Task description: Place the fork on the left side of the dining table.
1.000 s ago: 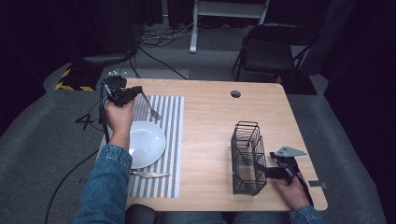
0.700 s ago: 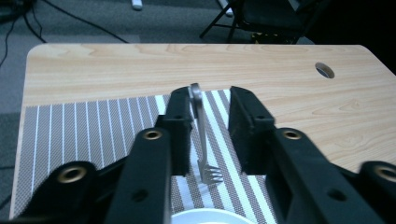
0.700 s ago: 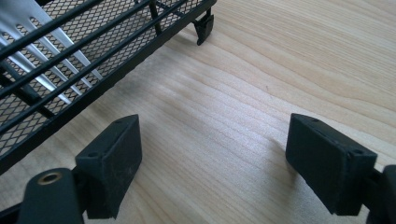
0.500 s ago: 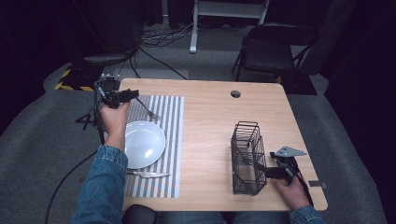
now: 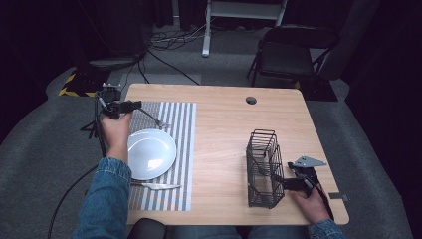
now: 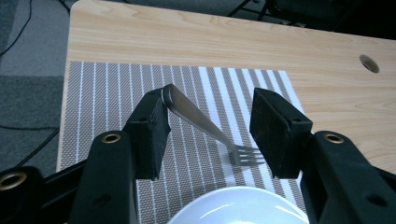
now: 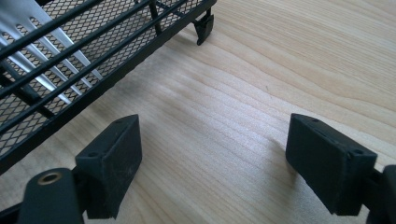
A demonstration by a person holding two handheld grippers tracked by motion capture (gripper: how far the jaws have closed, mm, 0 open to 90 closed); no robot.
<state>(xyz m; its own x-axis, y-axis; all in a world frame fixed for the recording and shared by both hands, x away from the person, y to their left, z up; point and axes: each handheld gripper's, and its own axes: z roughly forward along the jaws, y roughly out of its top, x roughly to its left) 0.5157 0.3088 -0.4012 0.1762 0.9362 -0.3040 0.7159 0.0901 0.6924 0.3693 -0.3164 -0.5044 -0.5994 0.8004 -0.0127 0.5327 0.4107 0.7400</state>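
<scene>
We judge the left gripper (image 6: 209,135), jaws apart, has set the fork (image 6: 201,122) on the striped placemat (image 5: 183,149) beyond the plate (image 5: 151,154), as for a place setting, while our right gripper (image 7: 212,161) idles unclenched on the table (image 5: 224,124) beside the wire caddy (image 5: 262,168).

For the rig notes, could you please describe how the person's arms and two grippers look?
Both forearms wear blue denim sleeves. The left gripper and right gripper are black with blocky, flat-padded jaws; brass-coloured rivets show. A grey three-cornered plate tops the right; a black cable trails from the left.
</scene>
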